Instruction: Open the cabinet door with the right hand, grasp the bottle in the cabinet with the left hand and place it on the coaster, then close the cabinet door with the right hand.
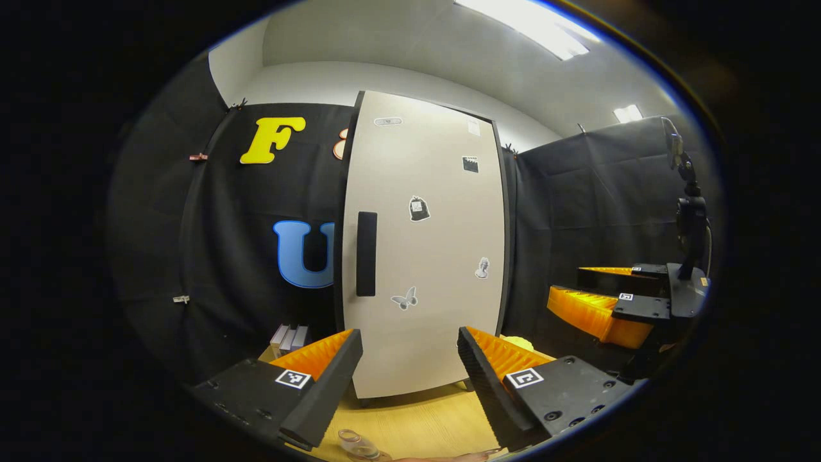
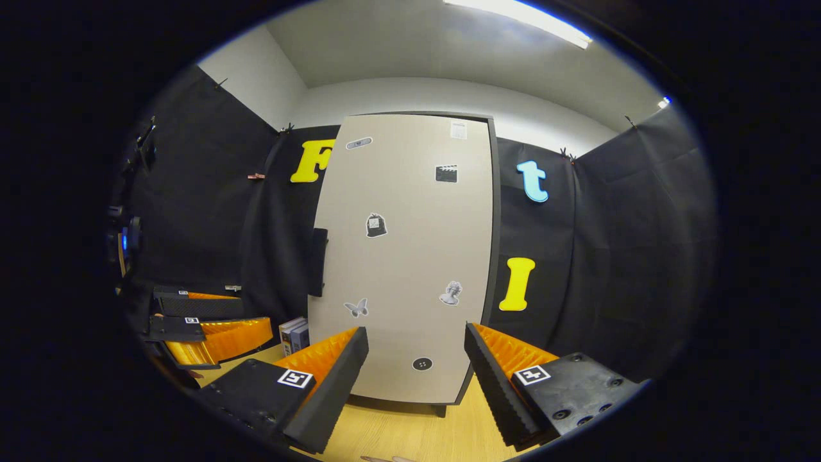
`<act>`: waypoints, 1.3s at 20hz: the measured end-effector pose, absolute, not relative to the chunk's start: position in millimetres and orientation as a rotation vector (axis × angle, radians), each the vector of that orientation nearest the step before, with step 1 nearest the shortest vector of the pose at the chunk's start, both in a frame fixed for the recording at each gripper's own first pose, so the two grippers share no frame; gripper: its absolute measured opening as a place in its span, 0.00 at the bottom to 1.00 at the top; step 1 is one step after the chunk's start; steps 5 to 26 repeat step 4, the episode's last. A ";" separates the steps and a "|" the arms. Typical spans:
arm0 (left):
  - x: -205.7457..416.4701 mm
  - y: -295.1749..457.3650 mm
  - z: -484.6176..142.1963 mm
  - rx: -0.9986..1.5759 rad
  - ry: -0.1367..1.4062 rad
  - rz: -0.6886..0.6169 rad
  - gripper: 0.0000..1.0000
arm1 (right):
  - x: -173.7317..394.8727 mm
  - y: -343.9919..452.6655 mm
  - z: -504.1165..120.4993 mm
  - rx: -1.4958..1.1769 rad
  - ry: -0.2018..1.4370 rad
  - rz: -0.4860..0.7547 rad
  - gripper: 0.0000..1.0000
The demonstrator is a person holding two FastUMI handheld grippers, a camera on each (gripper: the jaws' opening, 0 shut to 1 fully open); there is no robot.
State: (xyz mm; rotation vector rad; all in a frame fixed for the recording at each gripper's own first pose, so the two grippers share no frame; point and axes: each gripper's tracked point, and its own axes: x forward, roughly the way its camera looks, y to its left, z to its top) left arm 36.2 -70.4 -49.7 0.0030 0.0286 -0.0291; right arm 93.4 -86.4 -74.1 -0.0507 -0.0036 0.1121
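The cabinet door [image 2: 401,256] was found closed, so the bottle was taken to be behind it, unseen; the first step was judged not yet done. The door handle [image 2: 317,262], a dark vertical bar, was noted at mid height on the door's left edge; its long axis ran upright.

In the right gripper view, the right gripper [image 2: 417,378] was seen before the lower part of the door, jaws spread wide and holding nothing. The handle lay up and to the left of the jaws. To take it, a shift left and a lift were judged necessary, the jaws already set to close across the bar's width.

In the left gripper view, the left gripper [image 1: 410,378] was likewise held released and empty below the handle [image 1: 366,253], and somewhat nearer to it. A clear, round object [image 1: 356,444] lay on the bench [image 1: 423,417] below the door; whether it was the coaster could not be told.
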 end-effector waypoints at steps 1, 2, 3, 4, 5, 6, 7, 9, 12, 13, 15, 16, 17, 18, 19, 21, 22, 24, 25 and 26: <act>35.1 -71.1 -50.4 0.003 0.029 -0.031 0.95 | 93.7 -85.7 -74.7 -0.053 -0.003 0.112 0.98; 35.2 -71.2 -50.3 0.004 0.029 -0.031 0.95 | 92.2 -84.9 -75.3 -0.055 -0.001 0.112 0.98; 35.0 -70.7 -50.6 0.004 0.029 -0.031 0.94 | 93.2 -84.3 -75.2 -0.056 0.000 0.113 0.98; 35.0 -70.7 -50.4 0.003 0.028 -0.032 0.95 | 92.7 -83.8 -75.3 -0.058 0.001 0.113 0.98; 35.0 -70.7 -50.4 0.003 0.028 -0.032 0.95 | 92.7 -83.8 -75.3 -0.058 0.001 0.113 0.98; 35.0 -70.7 -50.4 0.003 0.028 -0.032 0.95 | 92.7 -83.8 -75.3 -0.058 0.001 0.113 0.98; 35.0 -70.7 -50.4 0.003 0.028 -0.032 0.95 | 92.7 -83.8 -75.3 -0.058 0.001 0.113 0.98; 35.0 -70.7 -50.4 0.003 0.028 -0.032 0.95 | 92.7 -83.8 -75.3 -0.058 0.001 0.113 0.98; 35.0 -70.7 -50.4 0.003 0.028 -0.032 0.95 | 92.7 -83.8 -75.3 -0.058 0.001 0.113 0.98; 35.0 -70.7 -50.4 0.003 0.028 -0.032 0.95 | 92.7 -83.8 -75.3 -0.058 0.001 0.113 0.98; 35.0 -70.7 -50.4 0.003 0.028 -0.032 0.95 | 92.7 -83.8 -75.3 -0.058 0.001 0.113 0.98; 35.0 -70.7 -50.4 0.003 0.028 -0.032 0.95 | 92.7 -83.8 -75.3 -0.058 0.001 0.113 0.98; 35.0 -70.7 -50.4 0.003 0.028 -0.032 0.95 | 92.7 -83.8 -75.3 -0.058 0.001 0.113 0.98; 35.0 -70.7 -50.4 0.003 0.028 -0.032 0.95 | 92.7 -83.8 -75.3 -0.058 0.001 0.113 0.98; 35.0 -70.7 -50.4 0.003 0.028 -0.032 0.95 | 92.7 -83.8 -75.3 -0.058 0.001 0.113 0.98; 35.0 -70.7 -50.4 0.003 0.028 -0.032 0.95 | 92.7 -83.8 -75.3 -0.058 0.001 0.113 0.98; 35.0 -70.7 -50.4 0.003 0.028 -0.032 0.95 | 92.7 -83.8 -75.3 -0.058 0.001 0.113 0.98; 35.0 -70.7 -50.4 0.003 0.028 -0.032 0.95 | 92.7 -83.8 -75.3 -0.058 0.001 0.113 0.98; 35.0 -70.7 -50.4 0.003 0.028 -0.032 0.95 | 92.7 -83.8 -75.3 -0.058 0.001 0.113 0.98; 35.0 -70.7 -50.4 0.003 0.028 -0.032 0.95 | 92.7 -83.8 -75.3 -0.058 0.001 0.113 0.98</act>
